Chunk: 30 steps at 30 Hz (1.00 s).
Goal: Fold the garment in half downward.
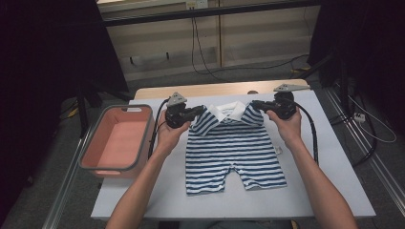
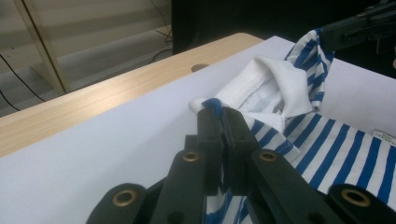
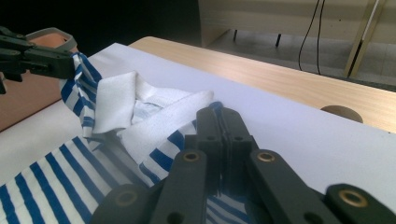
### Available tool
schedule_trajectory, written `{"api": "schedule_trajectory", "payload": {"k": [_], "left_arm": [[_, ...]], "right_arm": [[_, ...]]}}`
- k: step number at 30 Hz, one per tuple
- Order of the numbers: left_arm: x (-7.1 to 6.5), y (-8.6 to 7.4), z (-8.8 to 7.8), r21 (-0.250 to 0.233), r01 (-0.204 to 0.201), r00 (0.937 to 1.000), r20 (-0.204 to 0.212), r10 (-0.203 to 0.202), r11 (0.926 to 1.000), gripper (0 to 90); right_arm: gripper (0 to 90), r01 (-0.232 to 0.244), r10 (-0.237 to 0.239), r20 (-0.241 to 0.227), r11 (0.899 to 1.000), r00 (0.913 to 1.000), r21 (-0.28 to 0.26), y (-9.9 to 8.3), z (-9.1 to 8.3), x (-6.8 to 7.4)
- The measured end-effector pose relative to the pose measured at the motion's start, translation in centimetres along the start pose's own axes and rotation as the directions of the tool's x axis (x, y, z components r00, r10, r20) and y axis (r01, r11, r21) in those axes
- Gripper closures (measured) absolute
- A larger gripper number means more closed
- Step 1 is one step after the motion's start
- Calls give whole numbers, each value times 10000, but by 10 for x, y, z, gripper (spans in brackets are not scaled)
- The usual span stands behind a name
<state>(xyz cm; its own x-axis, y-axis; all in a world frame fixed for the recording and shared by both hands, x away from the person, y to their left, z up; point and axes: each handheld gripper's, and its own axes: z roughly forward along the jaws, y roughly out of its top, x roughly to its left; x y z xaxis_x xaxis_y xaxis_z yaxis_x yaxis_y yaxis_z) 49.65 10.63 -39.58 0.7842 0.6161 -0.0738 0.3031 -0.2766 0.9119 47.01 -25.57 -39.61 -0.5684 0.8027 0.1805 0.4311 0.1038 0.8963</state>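
Note:
A blue-and-white striped baby romper (image 1: 234,148) with a white collar (image 1: 228,110) lies on the white table sheet (image 1: 325,186), legs toward me. My left gripper (image 1: 199,111) is shut on its left shoulder, lifting that sleeve a little. In the left gripper view the jaws pinch striped cloth (image 2: 212,105) beside the collar (image 2: 275,86). My right gripper (image 1: 255,105) is shut on the right shoulder. Its own view shows the jaws closed on the striped shoulder cloth (image 3: 215,108), with the left gripper (image 3: 70,63) at upper left holding the other sleeve.
A pink bin (image 1: 117,143) with a grey rim stands at the table's left edge, nothing inside it. Bare wood (image 1: 215,89) runs along the table's far edge with a round hole (image 1: 252,92). Cables trail from both grippers. A small tag (image 1: 278,150) sticks out at the romper's right side.

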Motion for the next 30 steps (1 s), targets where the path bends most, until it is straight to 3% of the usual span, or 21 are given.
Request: {"api": "schedule_trajectory", "payload": {"k": [12,30], "left_arm": [[-9,-8,-11,170,-335,9994,131,332,9993,875],[-26,-20,-26,420,-655,9963,576,630,9970,874]], "right_arm": [[885,604,-602,-71,9978,9982,282,-6,-12,13],[885,921,-916,-153,9950,9957,383,-24,-33,28]]}}
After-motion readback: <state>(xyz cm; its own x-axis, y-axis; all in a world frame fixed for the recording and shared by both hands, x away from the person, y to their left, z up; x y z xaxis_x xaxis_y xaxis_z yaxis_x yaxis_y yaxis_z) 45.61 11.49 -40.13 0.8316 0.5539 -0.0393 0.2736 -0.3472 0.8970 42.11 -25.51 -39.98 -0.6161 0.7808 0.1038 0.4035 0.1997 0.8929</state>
